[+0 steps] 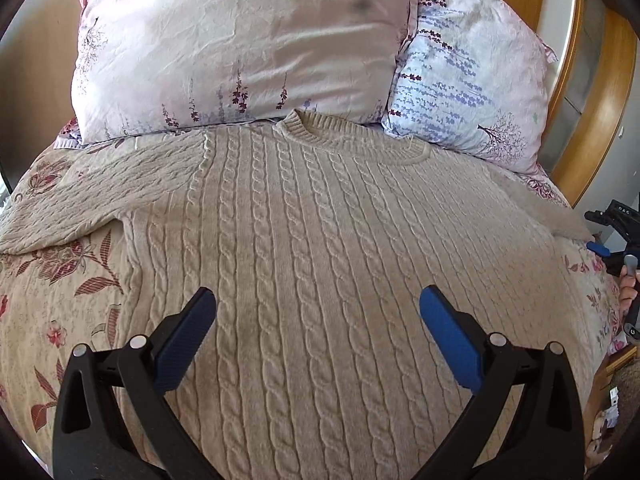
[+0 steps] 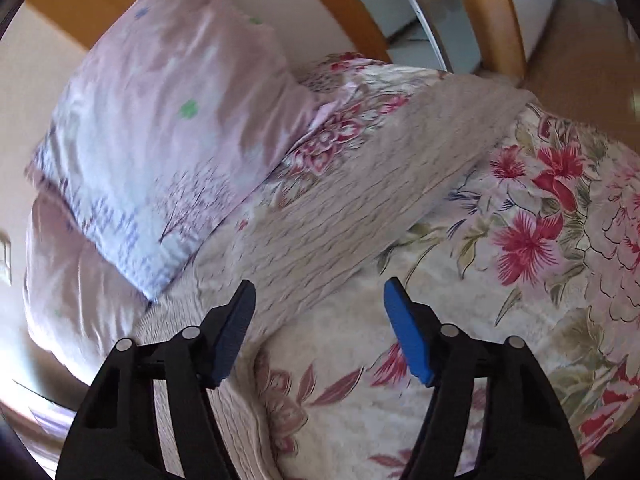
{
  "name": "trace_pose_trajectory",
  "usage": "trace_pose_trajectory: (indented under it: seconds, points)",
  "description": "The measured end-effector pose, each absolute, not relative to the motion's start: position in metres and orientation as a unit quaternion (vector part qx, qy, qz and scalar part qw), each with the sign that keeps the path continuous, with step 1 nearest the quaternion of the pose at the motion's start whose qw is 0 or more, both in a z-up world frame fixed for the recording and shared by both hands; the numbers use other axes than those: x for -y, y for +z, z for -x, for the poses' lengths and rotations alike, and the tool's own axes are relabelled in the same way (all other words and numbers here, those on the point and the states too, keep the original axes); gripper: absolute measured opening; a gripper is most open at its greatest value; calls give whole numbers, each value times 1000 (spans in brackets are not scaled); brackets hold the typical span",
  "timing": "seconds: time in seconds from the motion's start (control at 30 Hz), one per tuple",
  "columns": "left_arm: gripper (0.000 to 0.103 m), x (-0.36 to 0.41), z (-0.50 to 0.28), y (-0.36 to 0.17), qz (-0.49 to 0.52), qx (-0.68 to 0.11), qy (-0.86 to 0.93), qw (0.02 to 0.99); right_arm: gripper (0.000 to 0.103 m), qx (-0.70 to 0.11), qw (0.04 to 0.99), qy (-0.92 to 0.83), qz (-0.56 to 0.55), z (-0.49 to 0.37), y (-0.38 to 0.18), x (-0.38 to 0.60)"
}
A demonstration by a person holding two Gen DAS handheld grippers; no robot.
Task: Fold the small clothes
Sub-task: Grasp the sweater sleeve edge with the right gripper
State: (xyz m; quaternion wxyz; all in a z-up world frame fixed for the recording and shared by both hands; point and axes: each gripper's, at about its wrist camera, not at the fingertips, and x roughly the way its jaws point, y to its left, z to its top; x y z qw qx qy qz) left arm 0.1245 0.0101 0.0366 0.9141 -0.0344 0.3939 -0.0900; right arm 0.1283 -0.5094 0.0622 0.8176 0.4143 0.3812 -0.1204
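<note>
A beige cable-knit sweater (image 1: 320,216) lies flat on the bed, collar toward the pillows, both sleeves spread sideways. My left gripper (image 1: 318,300) hovers over its lower chest, open, nothing between the blue pads. In the right wrist view, which is blurred, my right gripper (image 2: 320,290) is open above the sweater's right sleeve (image 2: 360,184), which runs diagonally up to the right; nothing sits between its fingers. The right gripper (image 1: 614,248) also shows at the far right edge of the left wrist view, with a hand on it.
Two floral pillows (image 1: 240,48) (image 1: 472,80) lean at the head of the bed, the first touching the collar. A flowered bedspread (image 2: 540,208) covers the bed. A curved wooden headboard (image 1: 600,92) rises behind. The bed's right edge drops to the floor (image 2: 580,40).
</note>
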Motion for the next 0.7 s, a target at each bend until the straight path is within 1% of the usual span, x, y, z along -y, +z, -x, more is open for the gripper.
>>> trace_pose_trajectory:
  seconds: [0.17, 0.37, 0.47, 0.53, 0.57, 0.63, 0.7]
  points:
    - [101, -15, -137, 32, 61, -393, -97, 912, 58, -372, 788, -163, -463, -136, 44, 544]
    - [101, -21, -148, 28, 82, -383, -95, 915, 50, -354, 775, -179, -491, -141, 32, 561]
    - [101, -25, -155, 23, 99, -392, -97, 909, 43, -341, 770, -184, -507, -140, 28, 569]
    - [101, -29, -158, 18, 114, -402, -99, 903, 33, -333, 770, -189, -510, -139, 26, 572]
    - [101, -31, -159, 16, 121, -406, -100, 900, 31, -330, 773, -191, -507, -139, 25, 573]
    - [101, -34, -162, 13, 133, -411, -103, 896, 21, -330, 780, -199, -493, -141, 24, 573]
    - [101, -35, -162, 12, 137, -410, -105, 895, 13, -336, 785, -205, -478, -143, 25, 572]
